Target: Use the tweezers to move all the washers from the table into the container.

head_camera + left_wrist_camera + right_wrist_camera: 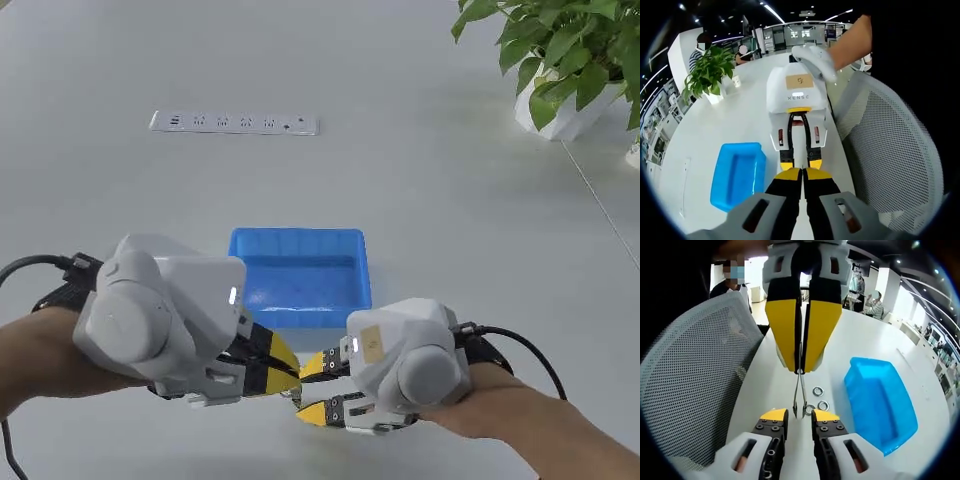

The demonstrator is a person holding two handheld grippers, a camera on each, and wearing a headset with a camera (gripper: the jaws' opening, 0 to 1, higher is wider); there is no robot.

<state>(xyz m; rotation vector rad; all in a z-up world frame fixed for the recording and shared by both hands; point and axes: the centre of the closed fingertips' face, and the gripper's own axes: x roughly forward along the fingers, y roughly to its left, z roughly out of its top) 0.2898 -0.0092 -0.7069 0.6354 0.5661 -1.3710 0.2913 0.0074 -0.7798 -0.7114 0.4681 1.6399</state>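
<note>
Left tongs [799,369] shut on top end of tweezers [800,380], keeping tips down. Right tongs [800,416] partly open astride legs, holding nothing, probably ready to squeeze. Three washers [818,390] on surface [850,345], frame centre, by tips. Container [880,400] right, near for short carry.

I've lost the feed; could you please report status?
Left gripper shut on tweezers; right gripper open. Three washers on table beside container. Nothing blocking.

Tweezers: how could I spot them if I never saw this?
Find the blue container on the white table. Beside it lie three small washers, with the left claw pointing at them. The tweezers are the thin silver prongs poking from that claw, long and pointy where the washers are round.
</note>
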